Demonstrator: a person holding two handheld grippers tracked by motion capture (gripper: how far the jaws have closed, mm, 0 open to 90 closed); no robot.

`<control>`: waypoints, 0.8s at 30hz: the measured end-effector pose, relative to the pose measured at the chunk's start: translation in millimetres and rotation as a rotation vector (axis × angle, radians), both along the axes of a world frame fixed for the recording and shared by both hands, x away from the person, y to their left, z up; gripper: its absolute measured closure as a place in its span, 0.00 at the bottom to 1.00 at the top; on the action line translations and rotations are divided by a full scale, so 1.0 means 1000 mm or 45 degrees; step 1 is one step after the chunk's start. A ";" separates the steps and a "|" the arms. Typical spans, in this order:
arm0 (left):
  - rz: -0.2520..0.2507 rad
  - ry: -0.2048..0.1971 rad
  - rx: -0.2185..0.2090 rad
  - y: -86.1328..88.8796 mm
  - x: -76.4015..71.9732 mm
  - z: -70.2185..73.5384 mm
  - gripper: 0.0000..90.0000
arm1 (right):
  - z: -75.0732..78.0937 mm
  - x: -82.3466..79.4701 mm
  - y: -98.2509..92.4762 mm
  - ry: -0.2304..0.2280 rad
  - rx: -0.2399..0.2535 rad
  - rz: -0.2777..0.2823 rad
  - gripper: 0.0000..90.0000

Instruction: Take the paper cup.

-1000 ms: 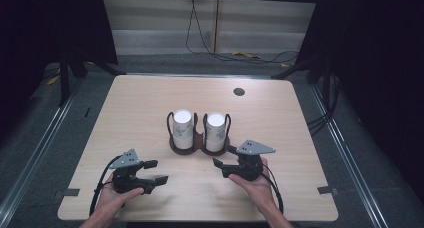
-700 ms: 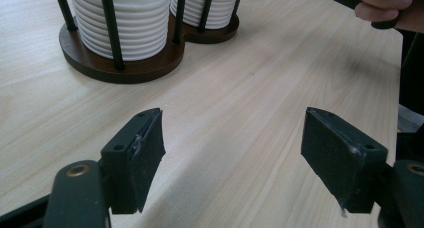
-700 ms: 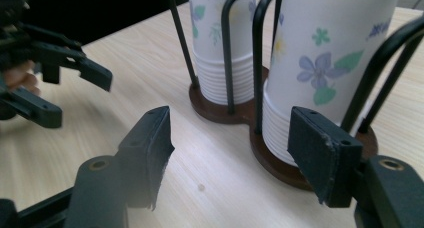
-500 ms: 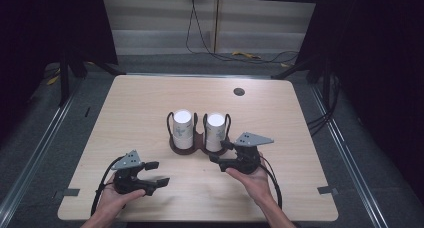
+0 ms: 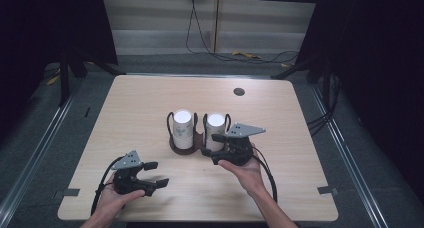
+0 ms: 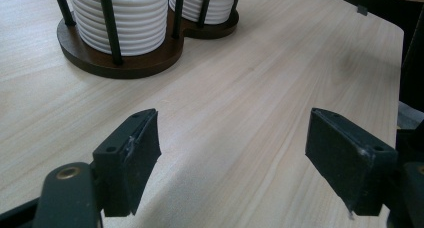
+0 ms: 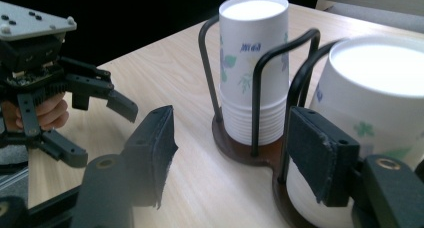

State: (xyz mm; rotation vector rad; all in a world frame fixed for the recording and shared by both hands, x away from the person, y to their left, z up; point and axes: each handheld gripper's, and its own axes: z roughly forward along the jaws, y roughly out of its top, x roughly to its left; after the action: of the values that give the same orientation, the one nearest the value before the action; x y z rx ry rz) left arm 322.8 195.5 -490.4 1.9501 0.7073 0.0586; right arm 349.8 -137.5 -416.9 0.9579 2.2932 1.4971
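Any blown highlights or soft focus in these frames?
High view: cup tops clipped to plain white, room edges nearly black. Right gripper view: near cup stack overexposed and soft, jaws blurred. Left gripper view: jaws soft, table grain sharp, faint shadow upper right.

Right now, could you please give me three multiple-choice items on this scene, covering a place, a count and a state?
1. Where does the cup holder stand? A. middle of the table B. far left corner C. on the floor
2. How many cup stacks does it hold? A. one B. two C. four
3. The left hand-held gripper is: A. shut on a cup B. open, empty C. shut on a cable
Answers: A, it sits centrally; B, two white stacks stand side by side; B, its jaws, just opening, show bare wood between.
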 end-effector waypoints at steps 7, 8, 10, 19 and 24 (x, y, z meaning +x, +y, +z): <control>-0.018 0.016 0.020 -0.002 0.001 -0.002 0.24 | 0.010 0.008 0.009 -0.019 0.002 0.045 0.45; -0.020 0.016 0.021 -0.002 0.001 -0.002 0.24 | 0.012 0.010 0.010 -0.021 0.010 0.050 0.45; -0.021 0.014 0.020 -0.002 0.000 -0.002 0.24 | 0.015 0.014 0.012 -0.022 0.012 0.050 0.45; -0.026 0.014 0.020 -0.002 0.001 -0.001 0.24 | 0.029 0.031 0.031 -0.025 -0.024 0.101 0.39; -0.020 0.023 0.014 -0.002 0.001 -0.002 0.23 | 0.036 0.039 0.041 -0.029 -0.059 0.132 0.39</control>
State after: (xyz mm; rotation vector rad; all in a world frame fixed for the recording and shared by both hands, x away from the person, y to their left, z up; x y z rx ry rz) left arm 323.5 193.5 -492.1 1.9684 0.7045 0.0353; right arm 388.9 -96.7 -380.5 0.8175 2.3838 1.4794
